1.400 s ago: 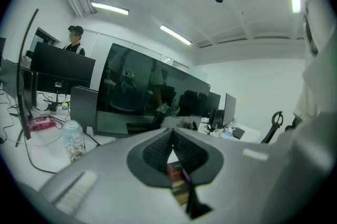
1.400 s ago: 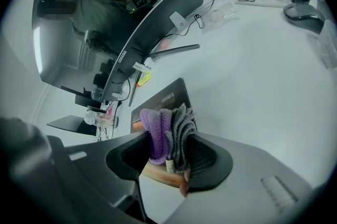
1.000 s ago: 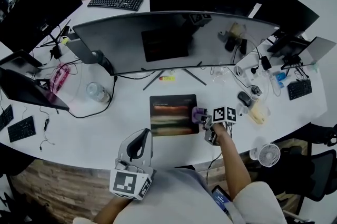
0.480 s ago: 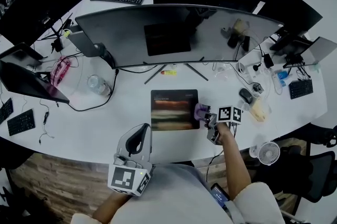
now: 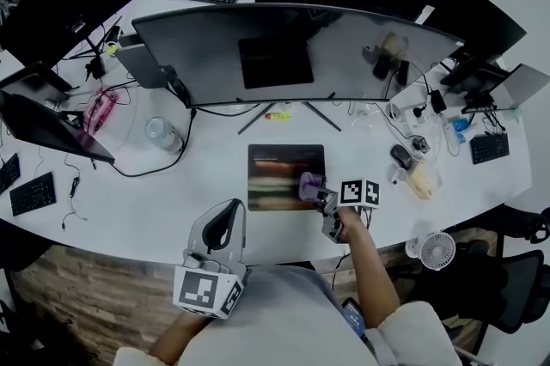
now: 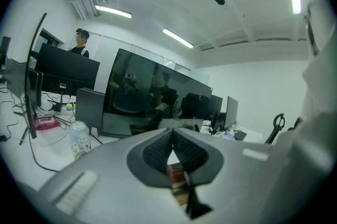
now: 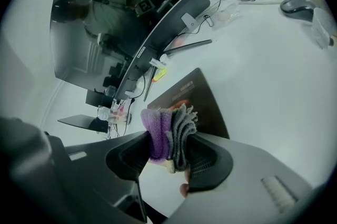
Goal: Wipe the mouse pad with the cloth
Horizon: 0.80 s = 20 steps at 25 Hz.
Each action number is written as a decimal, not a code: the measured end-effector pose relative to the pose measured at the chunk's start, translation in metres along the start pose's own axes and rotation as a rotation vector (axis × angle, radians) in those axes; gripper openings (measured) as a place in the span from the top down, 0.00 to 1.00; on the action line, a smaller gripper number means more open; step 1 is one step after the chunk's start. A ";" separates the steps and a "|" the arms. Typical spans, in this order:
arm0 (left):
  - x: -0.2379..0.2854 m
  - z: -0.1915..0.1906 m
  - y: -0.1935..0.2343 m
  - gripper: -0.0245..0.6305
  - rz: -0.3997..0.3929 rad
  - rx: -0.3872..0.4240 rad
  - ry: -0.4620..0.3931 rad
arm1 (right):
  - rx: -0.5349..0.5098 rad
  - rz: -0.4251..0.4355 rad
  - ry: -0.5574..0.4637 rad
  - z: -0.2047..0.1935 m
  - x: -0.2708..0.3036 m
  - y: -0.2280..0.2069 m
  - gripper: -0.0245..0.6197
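**Wiping step, in progress.** The right gripper [image 5: 325, 201] is clenched on the folded purple-and-grey cloth [image 5: 308, 184]. It holds the cloth over the right edge of the pad [image 5: 277, 175], which lies flat on the desk [image 5: 155, 210] in front of the monitor [image 5: 284, 55]. The left gripper [image 5: 230, 210] hangs near the body at the desk's front edge, well apart from the pad.

We judge that most of the pad remains to be wiped. The next move calls for a leftward sweep with steady downward pressure. Nothing pins the pad, so it may slide with the cloth; the idle left gripper could hold down a corner.

**Comparison of views.** The head view gives the layout, but we cannot tell from it whether cloth and pad touch. The right gripper view shows the grasp itself: the bundle is squeezed between both jaws and juts past their tips toward the pad's near edge. Only the left gripper view shows that its jaws meet at the tips with nothing between them.
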<state>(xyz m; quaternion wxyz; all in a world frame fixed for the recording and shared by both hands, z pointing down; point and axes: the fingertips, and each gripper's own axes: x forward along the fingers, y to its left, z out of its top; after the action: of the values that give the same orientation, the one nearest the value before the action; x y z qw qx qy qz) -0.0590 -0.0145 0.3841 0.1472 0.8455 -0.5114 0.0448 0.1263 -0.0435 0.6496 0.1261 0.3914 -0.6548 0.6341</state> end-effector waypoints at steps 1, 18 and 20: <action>-0.002 0.001 0.001 0.96 0.001 0.001 -0.002 | -0.002 0.007 0.007 -0.004 0.004 0.005 0.66; -0.027 0.007 0.019 0.96 0.022 0.021 -0.022 | -0.057 0.081 0.113 -0.064 0.080 0.072 0.66; -0.029 0.006 0.021 0.96 0.028 0.021 -0.018 | -0.061 0.086 0.120 -0.068 0.086 0.076 0.66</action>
<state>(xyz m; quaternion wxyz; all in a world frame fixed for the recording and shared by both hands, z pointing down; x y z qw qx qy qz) -0.0920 -0.0006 0.3760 0.1331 0.8402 -0.5238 0.0446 -0.0039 -0.0195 0.6622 0.1496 0.3203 -0.6814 0.6408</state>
